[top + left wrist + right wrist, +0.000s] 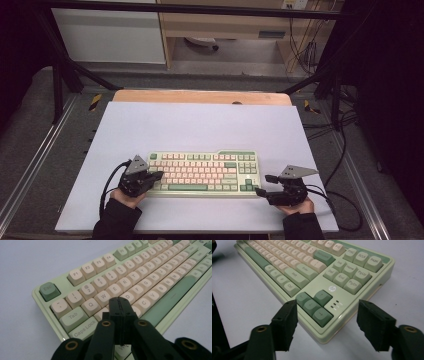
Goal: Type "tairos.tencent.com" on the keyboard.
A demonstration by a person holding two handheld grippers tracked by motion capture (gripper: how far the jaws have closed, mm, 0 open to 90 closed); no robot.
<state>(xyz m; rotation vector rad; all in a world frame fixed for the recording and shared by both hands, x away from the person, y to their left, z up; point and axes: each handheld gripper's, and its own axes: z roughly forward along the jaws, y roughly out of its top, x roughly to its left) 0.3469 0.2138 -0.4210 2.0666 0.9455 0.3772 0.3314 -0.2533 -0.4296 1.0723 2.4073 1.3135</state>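
Observation:
A pale green keyboard (202,173) with cream and green keys lies on the white table top, near its front edge. My left gripper (157,175) is shut, and its tip hovers over the keyboard's left end, above the letter keys beside Caps Lock (82,328). Its closed jaws hold nothing. My right gripper (265,185) is open at the keyboard's right front corner. In the right gripper view its jaws stand either side of that corner, close to the arrow keys (314,307), with the gripper (327,323) not touching the keyboard (352,302).
The white table top (200,125) stretches far behind the keyboard, with a wooden strip (200,96) at its back edge. Black frame legs and cables (340,150) stand off the table to the right.

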